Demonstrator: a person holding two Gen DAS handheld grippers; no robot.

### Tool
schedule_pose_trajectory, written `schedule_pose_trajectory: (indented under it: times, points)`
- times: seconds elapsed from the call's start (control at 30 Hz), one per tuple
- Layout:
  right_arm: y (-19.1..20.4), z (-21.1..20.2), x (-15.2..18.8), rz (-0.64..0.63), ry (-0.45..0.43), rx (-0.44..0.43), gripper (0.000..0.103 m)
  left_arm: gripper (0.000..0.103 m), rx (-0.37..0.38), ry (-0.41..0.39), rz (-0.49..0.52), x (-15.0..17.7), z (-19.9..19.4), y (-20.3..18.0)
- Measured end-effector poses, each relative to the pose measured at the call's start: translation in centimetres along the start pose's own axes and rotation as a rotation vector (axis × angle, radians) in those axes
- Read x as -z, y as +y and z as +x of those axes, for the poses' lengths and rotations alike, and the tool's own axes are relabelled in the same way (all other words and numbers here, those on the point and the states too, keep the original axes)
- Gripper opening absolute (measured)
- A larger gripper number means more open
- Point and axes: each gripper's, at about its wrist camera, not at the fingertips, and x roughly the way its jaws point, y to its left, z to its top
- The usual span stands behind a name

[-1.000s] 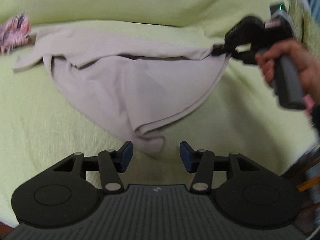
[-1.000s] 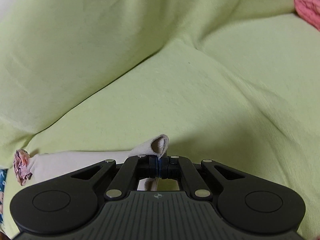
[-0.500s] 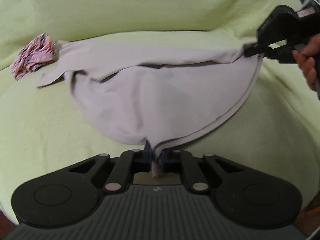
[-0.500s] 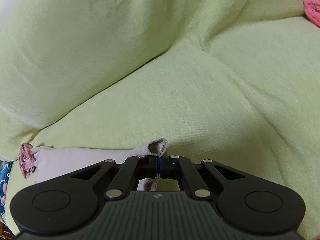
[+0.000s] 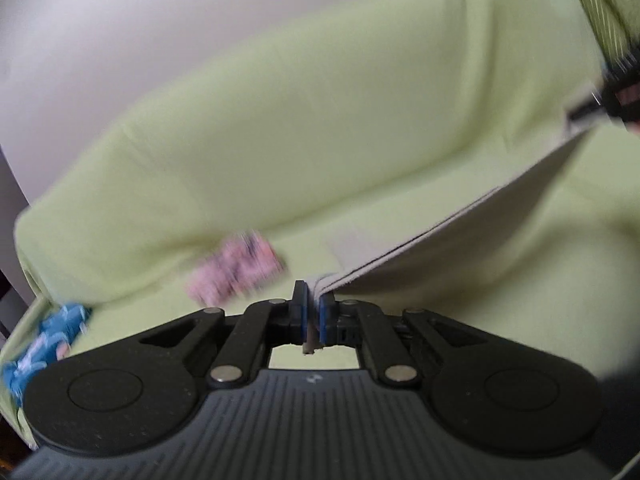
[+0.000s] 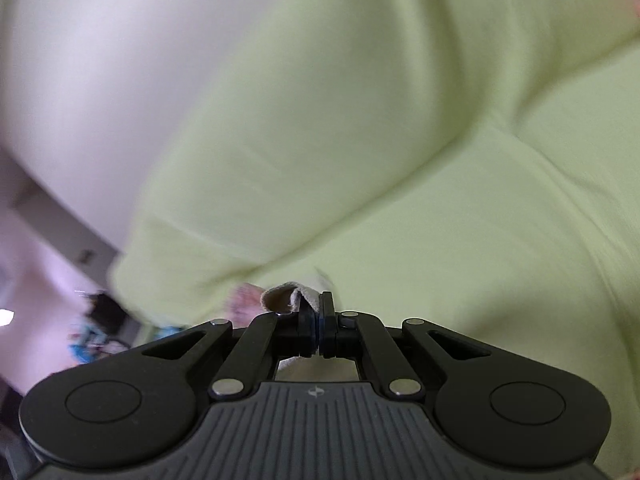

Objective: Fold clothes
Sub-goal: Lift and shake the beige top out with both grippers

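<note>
Left wrist view: your left gripper (image 5: 314,314) pinches the beige garment (image 5: 472,232), which stretches toward 2 o'clock over the green sofa (image 5: 280,128). Right wrist view: your right gripper (image 6: 320,326) clamps a garment fold curling toward 11 o'clock.

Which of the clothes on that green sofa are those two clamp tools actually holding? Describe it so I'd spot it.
Start at the big light-green covered sofa. Stretched above its seat, between the left gripper and the right gripper, is a plain beige-grey cloth garment. Unlike the pink patterned bundle and the blue patterned piece lying nearby, it is unpatterned and pulled taut.
</note>
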Motion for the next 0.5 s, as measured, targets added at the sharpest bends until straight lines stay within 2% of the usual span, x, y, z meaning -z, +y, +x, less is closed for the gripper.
schedule_pose_trajectory:
  times: [0.1, 0.17, 0.23, 0.33, 0.4, 0.47, 0.5]
  points:
    - [5.0, -3.8, -1.5, -0.089, -0.077, -0.092, 0.001, 0.004, -0.012, -0.119, -0.003, -4.5, -2.5, 3.1]
    - [7.4, -4.5, -3.1, -0.123, -0.097, -0.087, 0.001, 0.004, 0.012, -0.157, -0.008, -7.3, -2.6, 4.9]
    - [9.3, -4.4, -4.8, -0.132, -0.103, -0.063, 0.001, 0.004, 0.044, -0.144, -0.004, -10.0, -0.6, 6.2]
    - [9.6, -0.7, -8.7, -0.037, -0.068, 0.015, 0.001, 0.004, 0.069, -0.084, 0.016, -13.6, 4.8, 7.8]
    - [9.3, 2.2, -11.6, 0.051, -0.050, 0.062, 0.001, 0.005, 0.051, -0.050, 0.027, -16.3, 8.9, 8.5]
    - [9.5, 3.7, -14.1, 0.099, -0.122, 0.101, 0.001, 0.006, 0.029, -0.028, 0.037, -19.1, 12.7, 9.2]
    - [10.0, 3.7, -15.3, 0.113, -0.172, 0.101, 0.001, 0.006, 0.011, -0.055, 0.042, -20.5, 13.3, 9.4]
